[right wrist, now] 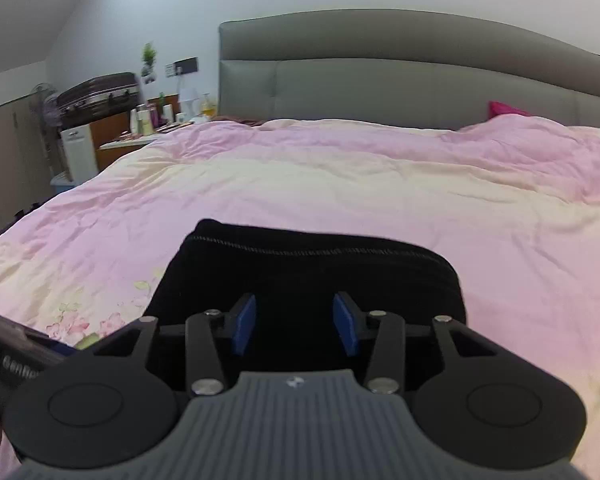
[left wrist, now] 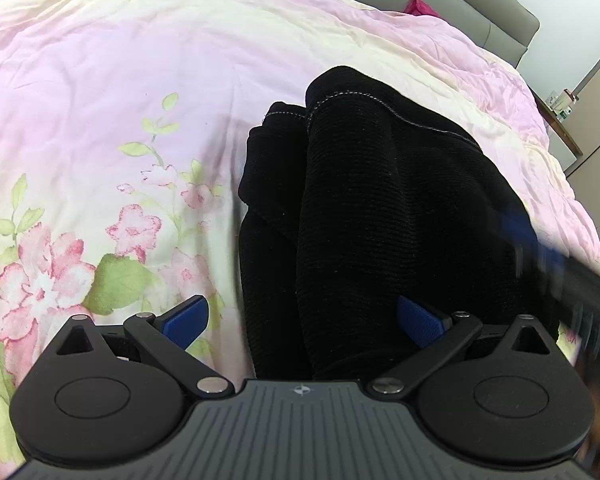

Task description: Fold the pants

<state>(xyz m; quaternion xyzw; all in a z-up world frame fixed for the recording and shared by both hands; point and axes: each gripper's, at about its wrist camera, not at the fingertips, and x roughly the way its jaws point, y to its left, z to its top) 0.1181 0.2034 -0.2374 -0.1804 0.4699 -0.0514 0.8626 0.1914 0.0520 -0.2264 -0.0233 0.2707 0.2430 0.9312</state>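
While both tongs (left wrist: 302, 322) (right wrist: 296, 322) stand released, the folded pants (left wrist: 380, 208) lie amid wide bare quilt (left wrist: 120, 80).

A grey padded headboard (right wrist: 416, 76) backs white walls (right wrist: 172, 4); a cluttered, somewhat blurred dresser (right wrist: 140, 128) stands left.

The pants (left wrist: 380, 208) are black with a fine ribbed texture and pale stitching along the hem. The quilt (left wrist: 140, 80) is soft pink fading into cream, printed with pink blossoms and green leaves. The headboard (right wrist: 420, 80) is grey, a magenta pillow (right wrist: 504, 110) beside it. Both grippers are black with blue pads (right wrist: 246, 324)
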